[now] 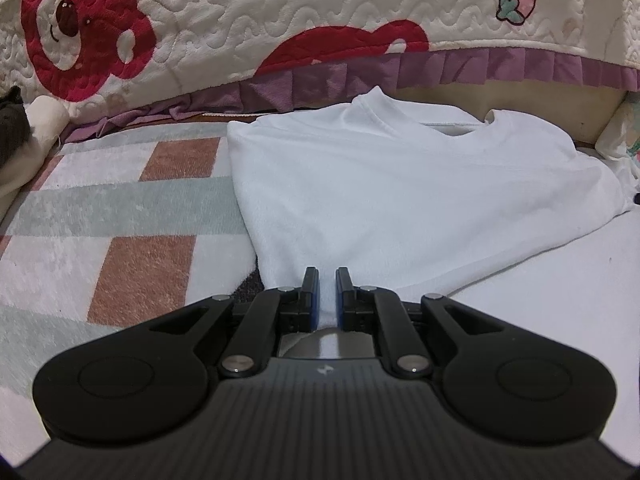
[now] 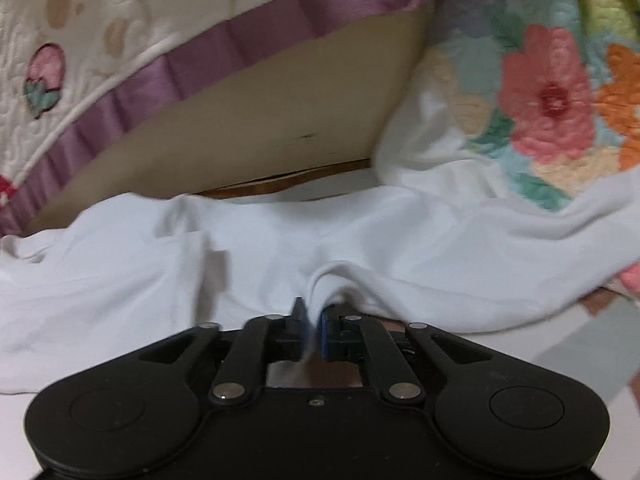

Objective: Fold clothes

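Observation:
A white T-shirt [image 1: 400, 184] lies spread on a checked rug, its collar toward the far side near a bed. In the left wrist view my left gripper [image 1: 328, 276] is shut on the shirt's near hem, with white cloth pinched between its blue pads. The right wrist view shows the same white T-shirt [image 2: 280, 240] rumpled in front of the bed. There my right gripper [image 2: 316, 308] is shut on a raised fold of the shirt, which bunches up between its narrow jaws. The picture is blurred around the fingers.
A checked rug [image 1: 120, 216] in brown, grey and white lies to the left. A quilt with a red bear [image 1: 80, 28] and a purple frill [image 1: 320, 80] hangs over the bed behind. A flowered quilt [image 2: 540, 100] bulges at the right. A dark garment [image 1: 12, 128] sits far left.

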Demonstrator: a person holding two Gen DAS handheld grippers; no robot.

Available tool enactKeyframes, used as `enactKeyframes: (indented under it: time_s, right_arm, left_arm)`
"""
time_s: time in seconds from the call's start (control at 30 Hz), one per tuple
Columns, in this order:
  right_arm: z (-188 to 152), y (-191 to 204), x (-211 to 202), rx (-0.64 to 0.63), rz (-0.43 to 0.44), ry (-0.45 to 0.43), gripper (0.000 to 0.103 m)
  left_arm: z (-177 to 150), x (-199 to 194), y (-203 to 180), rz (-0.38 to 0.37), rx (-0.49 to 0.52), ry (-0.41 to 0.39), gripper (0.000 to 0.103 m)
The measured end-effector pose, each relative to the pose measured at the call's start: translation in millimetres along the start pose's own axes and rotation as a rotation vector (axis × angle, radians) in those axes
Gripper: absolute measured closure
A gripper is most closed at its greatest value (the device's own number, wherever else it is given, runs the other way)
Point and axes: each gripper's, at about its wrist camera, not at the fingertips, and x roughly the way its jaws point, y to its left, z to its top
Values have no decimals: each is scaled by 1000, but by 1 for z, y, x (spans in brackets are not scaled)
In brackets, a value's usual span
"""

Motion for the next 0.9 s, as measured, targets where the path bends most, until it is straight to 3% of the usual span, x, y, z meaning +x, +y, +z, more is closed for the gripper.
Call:
enactKeyframes:
  time_s: [0.03, 0.07, 0.1, 0.2, 0.27, 0.43, 0.53, 0.7, 0.8, 0.83, 0.9]
  right_arm:
    - [1, -10, -4, 23, -32, -9, 83]
    - [3, -25, -8, 76, -58, -8, 61]
    - [7, -42, -12, 148, -80, -1, 52]
    - [19, -96, -28, 308, -105, -25, 53]
    - [28, -133, -41, 382, -100, -68, 53]
    - [30, -218, -56, 474, -67, -120, 53]
    - [27, -253, -52, 462, -90, -105, 53]
    - [22, -285, -34, 480, -93, -79, 50]
    - [22, -288, -16, 472, -57, -65, 51]
    - [22, -286, -10, 460, -42, -58, 54]
    - [25, -281, -2, 435, -29, -49, 74]
  left_arm:
    - [0, 0, -1, 5, 5, -2, 95]
    - [-1, 0, -4, 19, 11, -6, 95]
    - [-2, 1, -8, 37, 19, -10, 95]
    - [-7, 2, -22, 94, 60, -27, 92]
    - [-10, 0, -35, 97, 102, -46, 80]
    - [-9, -10, -73, 0, 170, -57, 70]
    - [-11, -11, -94, -66, 185, -27, 70]
    - [-20, -16, -120, -61, 258, -27, 68]
    - [-23, -14, -124, -101, 214, -2, 67]
    - [-25, -13, -124, -111, 200, 9, 67]
    - [-26, -11, -125, -104, 192, 17, 67]
